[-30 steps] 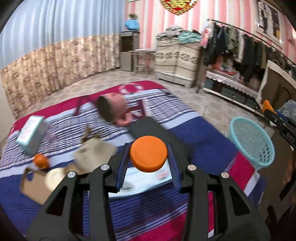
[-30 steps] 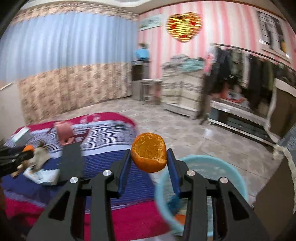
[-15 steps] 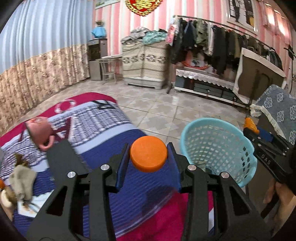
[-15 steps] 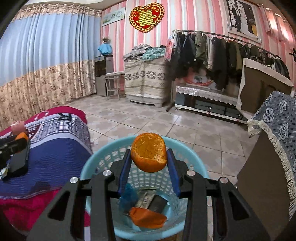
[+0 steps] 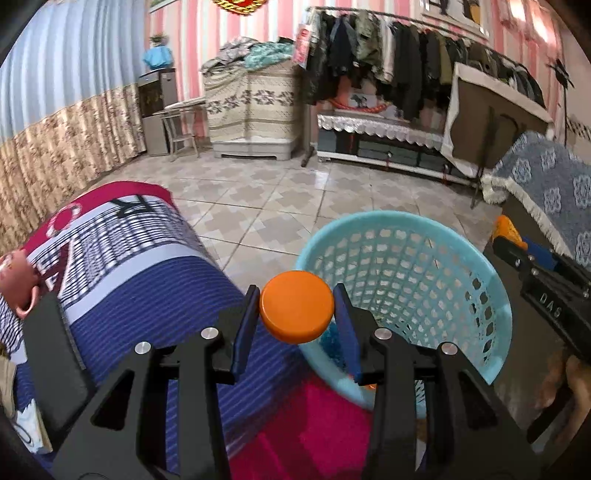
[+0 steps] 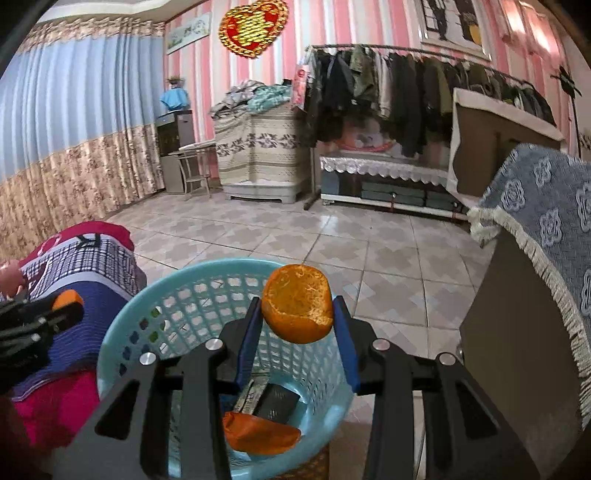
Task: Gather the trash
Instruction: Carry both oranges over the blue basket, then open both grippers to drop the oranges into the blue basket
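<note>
A pale tiled floor [image 6: 332,236] fills the middle of both views, laid in grey-and-cream cross patterns; behind it runs a pink-and-white striped wall, with a blue pleated curtain [image 6: 74,103] over a floral band at the upper left; a rail of dark clothes [image 6: 399,92] hangs at the upper right, and a red-and-gold heart ornament [image 6: 253,27] sits at top centre of the right wrist view. A striped blanket [image 5: 140,280] in navy, white and magenta covers the lower left, its weave ribbed and soft.

The turquoise basket [image 5: 495,295] is round, hard plastic, its wall pierced by a lattice of small holes; it stands at lower centre-right in the left wrist view, beside the blanket's edge; inside it lie an orange peel scrap and dark wrappers.

The left gripper [image 5: 297,314] is clamped on a smooth, flat orange cap [image 5: 297,310], near the basket's rim; the right gripper [image 6: 297,314] pinches a rough, pitted orange peel [image 6: 297,302] above the basket's opening.
</note>
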`<state>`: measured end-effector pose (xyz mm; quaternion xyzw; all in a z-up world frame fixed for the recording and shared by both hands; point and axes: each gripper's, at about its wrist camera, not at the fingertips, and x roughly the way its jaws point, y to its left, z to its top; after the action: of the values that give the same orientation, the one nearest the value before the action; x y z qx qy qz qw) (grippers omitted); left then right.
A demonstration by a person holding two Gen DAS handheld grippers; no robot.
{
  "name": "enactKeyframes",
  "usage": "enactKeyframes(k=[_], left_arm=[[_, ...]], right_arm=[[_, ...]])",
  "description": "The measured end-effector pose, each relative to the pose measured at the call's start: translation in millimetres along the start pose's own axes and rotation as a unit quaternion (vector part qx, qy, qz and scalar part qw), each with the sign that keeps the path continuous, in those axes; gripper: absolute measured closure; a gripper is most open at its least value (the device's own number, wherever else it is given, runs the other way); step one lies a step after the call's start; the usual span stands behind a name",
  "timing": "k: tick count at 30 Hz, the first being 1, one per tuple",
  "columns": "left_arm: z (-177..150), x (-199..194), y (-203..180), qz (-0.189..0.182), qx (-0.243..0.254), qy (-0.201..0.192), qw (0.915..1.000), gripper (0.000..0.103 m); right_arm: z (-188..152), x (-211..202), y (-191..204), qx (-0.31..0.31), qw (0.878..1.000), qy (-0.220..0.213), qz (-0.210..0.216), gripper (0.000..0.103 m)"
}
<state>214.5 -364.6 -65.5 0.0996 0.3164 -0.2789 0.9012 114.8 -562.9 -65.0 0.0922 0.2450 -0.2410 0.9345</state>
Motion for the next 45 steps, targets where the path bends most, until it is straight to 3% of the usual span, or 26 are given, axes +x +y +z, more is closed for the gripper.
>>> enactKeyframes(k=[8, 9, 10, 12, 19, 28, 32, 38, 45], left_arm=[[7.0, 29.4, -29.5, -0.024, 0.023, 0.025, 0.9991, 0.063], [8.4, 30.1, -30.9, -0.023, 0.027, 0.023, 0.9991, 0.059], [9.0, 29.3, -31.3, -0.019, 0.029, 0.019, 0.9992, 0.044], [9.6, 25.7, -29.2, -0.007, 0.024, 0.007, 0.9997, 0.029], [14.2, 12.7, -12.9, 0.032, 0.006, -0.012, 0.9994, 0.012], [9.9, -1.3, 20.9, 0.064, -0.030, -0.006, 0.9975, 0.008], [2.6, -13.7, 32.9, 0.070, -0.046, -0.007, 0.9965, 0.007], [-5.3, -33.4, 51.1, 0.091, -0.052, -0.012, 0.9944, 0.006], [-19.0, -72.2, 88.5, 0.117, -0.077, -0.018, 0.9899, 0.005]], right_arm=[[-5.7, 5.0, -6.7, 0.012, 1.000, 0.009, 0.000, 0.064], [-6.1, 6.1, -5.9, 0.011, 1.000, 0.011, 0.000, 0.064], [-6.3, 7.2, -5.1, 0.010, 1.000, 0.012, 0.001, 0.064], [-8.1, 9.6, -3.6, 0.012, 1.000, 0.016, 0.005, 0.064], [-12.8, 15.1, 15.4, -0.011, 0.999, 0.028, 0.019, 0.064], [-18.7, 24.3, 36.1, -0.034, 0.998, 0.048, 0.036, 0.062], [-19.9, 24.1, 37.3, -0.037, 0.998, 0.051, 0.031, 0.039], [-15.9, 16.4, 36.1, -0.030, 0.999, 0.038, 0.021, 0.020], [-11.5, -6.6, 71.3, -0.046, 0.997, 0.020, 0.051, 0.017]])
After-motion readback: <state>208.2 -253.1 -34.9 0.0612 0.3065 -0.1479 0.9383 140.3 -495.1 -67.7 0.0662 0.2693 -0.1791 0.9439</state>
